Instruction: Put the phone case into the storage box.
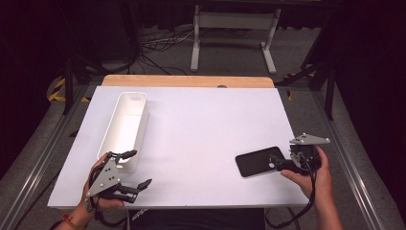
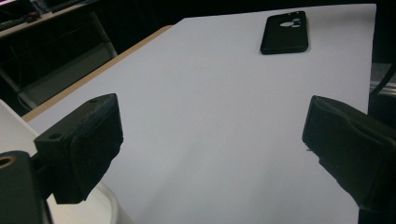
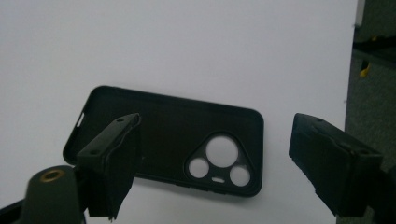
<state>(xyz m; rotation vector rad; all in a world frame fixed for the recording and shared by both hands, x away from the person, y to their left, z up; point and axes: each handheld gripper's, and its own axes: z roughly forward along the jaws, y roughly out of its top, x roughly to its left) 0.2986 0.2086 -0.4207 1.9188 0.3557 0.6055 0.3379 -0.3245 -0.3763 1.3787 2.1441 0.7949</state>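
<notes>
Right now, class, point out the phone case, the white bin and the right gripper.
phone case (image 3: 159, 135), right gripper view, its inner face.
white bin (image 1: 125, 125), high view, its inside floor.
right gripper (image 3: 212, 154), right gripper view, midway between its fingers.

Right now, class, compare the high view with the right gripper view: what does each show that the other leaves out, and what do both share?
High view alone: the long white bin near the table's left side, the left tongs open beside it, both hands, and the floor beyond.

Right gripper view alone: the phone case's hollow inside and its camera cutouts, close up.

Both: the black phone case on the white table, with the right tongs open over it.
</notes>
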